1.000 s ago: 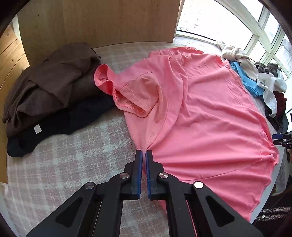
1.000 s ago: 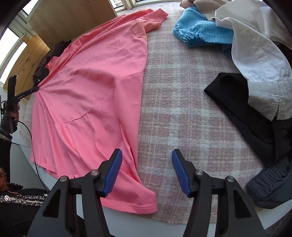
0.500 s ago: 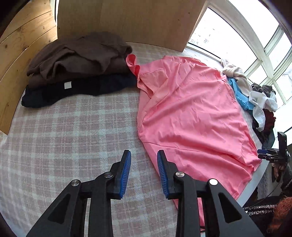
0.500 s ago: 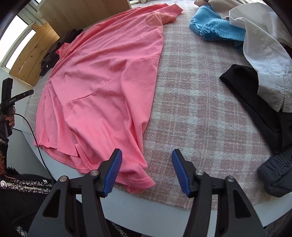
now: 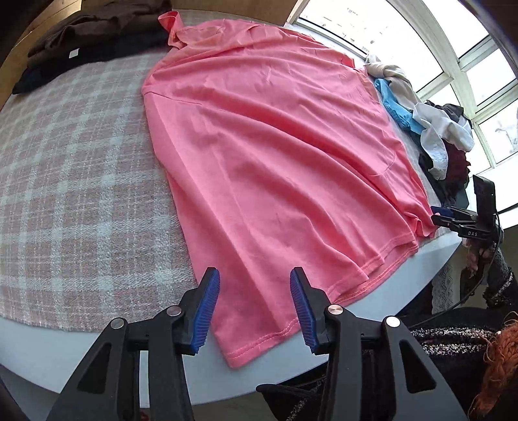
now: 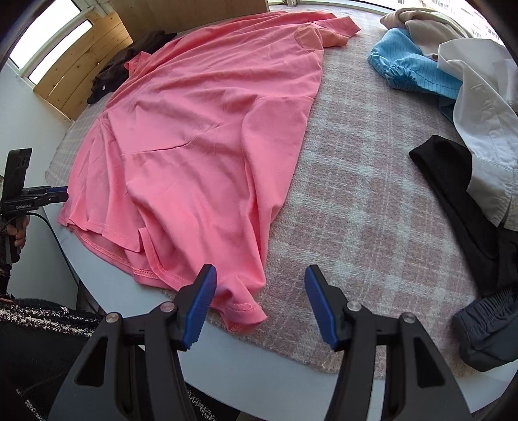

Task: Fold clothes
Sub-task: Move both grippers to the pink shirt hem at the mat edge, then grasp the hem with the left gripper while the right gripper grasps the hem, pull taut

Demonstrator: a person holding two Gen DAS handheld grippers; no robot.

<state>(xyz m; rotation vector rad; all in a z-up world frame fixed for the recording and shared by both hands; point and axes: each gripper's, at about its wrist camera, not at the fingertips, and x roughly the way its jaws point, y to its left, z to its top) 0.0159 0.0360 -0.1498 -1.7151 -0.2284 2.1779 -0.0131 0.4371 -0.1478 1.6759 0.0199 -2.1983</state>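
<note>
Since the earlier frame the left gripper [image 5: 254, 307] has let go of the fold at the pink T-shirt [image 5: 275, 155] and drawn back to the shirt's hem, and its jaws, clamped tight a second ago, are now parted and opening, with nothing pressed between the blue pads [image 5: 204, 315]. Relative to the shirt, this gripper hovers over the bottom-left corner of the hem, which hangs a little past the table edge [image 5: 430, 259]; the corner cloth shows in the gap between the fingers but neither pad touches it

The right gripper [image 6: 258, 304] has kept its place at the opposite hem corner, jaws held apart and grasping nothing. That corner lies crumpled just beside its left pad [image 6: 199, 311], below and slightly inside the gap; whether the pad brushes the cloth cannot be told

The shirt itself lies spread flat on the plaid tablecloth [image 5: 81, 181], collar end far from both grippers, hem toward the person's dark knitted sleeve [image 5: 498, 285]

Beyond the shirt's collar sits a folded stack of brown and black garments [image 5: 90, 35]. To the shirt's other side, well apart across bare plaid, lies a heap of unfolded clothes: a light blue garment [image 6: 411, 68], a white shirt [image 6: 485, 107], a beige piece [image 6: 417, 19], a black garment [image 6: 459, 194] and a grey elastic-waisted item [image 6: 489, 327]. Nothing lies between either gripper and the hem
</note>
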